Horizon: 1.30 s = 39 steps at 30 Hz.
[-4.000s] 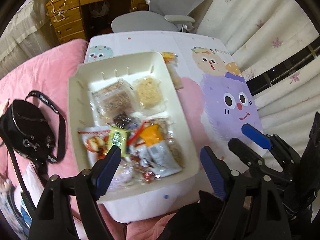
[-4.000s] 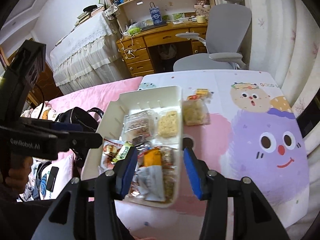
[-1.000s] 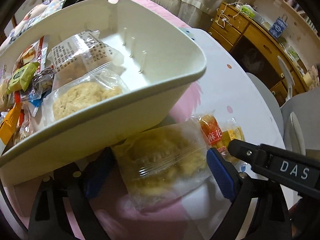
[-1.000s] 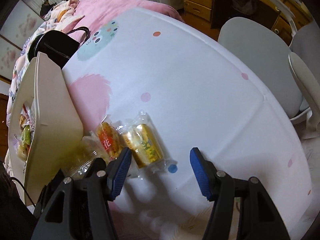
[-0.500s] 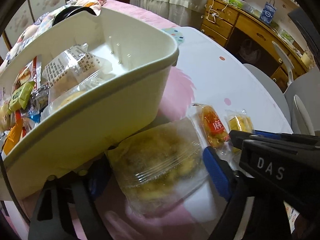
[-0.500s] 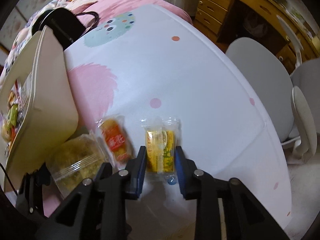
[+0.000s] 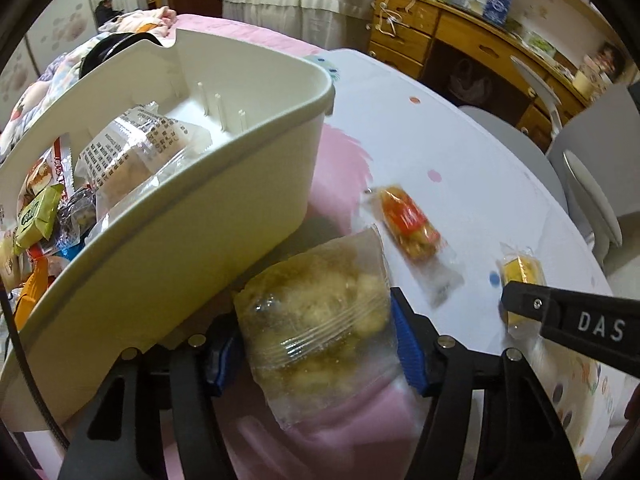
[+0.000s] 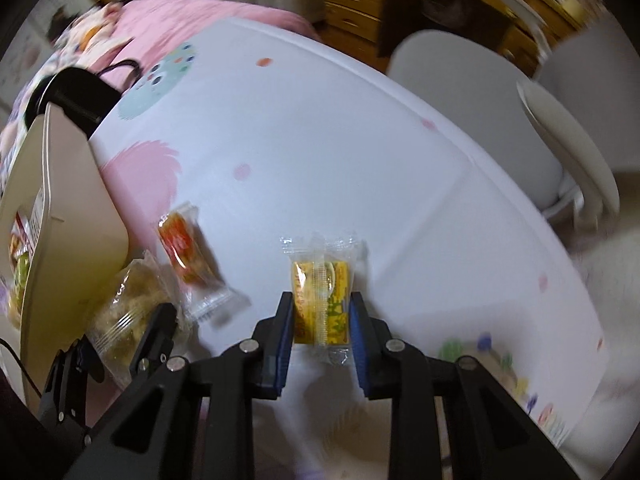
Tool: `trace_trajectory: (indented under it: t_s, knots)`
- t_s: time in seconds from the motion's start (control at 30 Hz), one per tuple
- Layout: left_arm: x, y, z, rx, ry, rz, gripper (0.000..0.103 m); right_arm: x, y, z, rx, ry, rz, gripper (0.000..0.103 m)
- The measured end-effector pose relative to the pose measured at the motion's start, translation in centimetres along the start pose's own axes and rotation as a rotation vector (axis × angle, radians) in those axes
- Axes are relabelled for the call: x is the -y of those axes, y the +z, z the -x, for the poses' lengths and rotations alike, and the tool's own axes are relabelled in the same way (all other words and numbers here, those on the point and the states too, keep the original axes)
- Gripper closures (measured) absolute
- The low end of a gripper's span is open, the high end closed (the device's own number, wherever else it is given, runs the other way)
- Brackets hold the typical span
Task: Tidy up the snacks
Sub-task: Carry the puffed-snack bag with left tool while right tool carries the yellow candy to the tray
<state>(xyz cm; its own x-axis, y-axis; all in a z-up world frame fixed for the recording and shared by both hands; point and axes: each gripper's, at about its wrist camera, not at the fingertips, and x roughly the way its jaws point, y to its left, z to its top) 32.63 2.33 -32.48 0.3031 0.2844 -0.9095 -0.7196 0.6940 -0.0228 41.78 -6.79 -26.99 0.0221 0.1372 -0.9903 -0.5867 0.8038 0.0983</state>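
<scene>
1. Since half a second ago both packets have come up off the tablecloth point(image 8: 320, 128): the yellow packet point(image 8: 322, 300) now hangs between the right gripper's point(image 8: 321, 334) blue pads, and the clear pastry packet point(image 7: 320, 320) is lifted in the left gripper point(image 7: 316, 344), just beside the bin.
2. The right gripper stands narrow, pressed on both long sides of the yellow packet. The packet's long axis runs straight out along the fingers, its crimped clear end pointing away from the camera.
3. The left gripper is closed about the pastry packet, one pad at each side. Its long axis also runs forward, tilting slightly toward the right.
4. An orange-red packet point(image 7: 408, 222) lies flat on the cloth between the two, its length running diagonally, apart from both grippers.
5. The cream bin point(image 7: 200, 216) sits to the left. It holds a printed clear bag point(image 7: 132, 148), a green sachet point(image 7: 36, 216) and other wrapped snacks piled at its near end; its far end shows bare floor.
</scene>
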Motion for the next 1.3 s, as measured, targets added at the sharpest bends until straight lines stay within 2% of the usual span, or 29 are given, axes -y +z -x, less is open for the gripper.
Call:
trace_trajectory:
  t_s: [0.3, 0.57, 0.87, 1.03, 1.2, 1.3]
  knots:
    - [-2.3, -2.4, 2.0, -0.078, -0.046, -0.082, 0.041, -0.2, -5.8, 1.7, -0.012, 0.007, -0.148, 0.077]
    - [-4.8, -6.0, 6.5, -0.114, -0.083, -0.206, 0.042, -1.6, -11.9, 3.9, -0.020, 0.026, -0.264, 0.077]
    - [-8.8, -6.7, 13.4, -0.043, -0.140, -0.250, 0.042, -5.5, -19.6, 5.4, -0.045, 0.071, -0.367, 0.077]
    - [-11.6, -6.0, 17.5, -0.020, -0.189, -0.284, 0.042, -8.2, -23.2, 6.5, -0.050, 0.068, -0.355, 0.077]
    - [-14.7, -5.3, 21.1, 0.018, -0.210, -0.299, 0.042, -11.0, -25.8, 7.6, -0.039, 0.086, -0.359, 0.077]
    - [-16.3, -4.5, 22.8, 0.039, -0.222, -0.319, 0.042, -13.0, -26.1, 8.0, -0.032, 0.112, -0.361, 0.077]
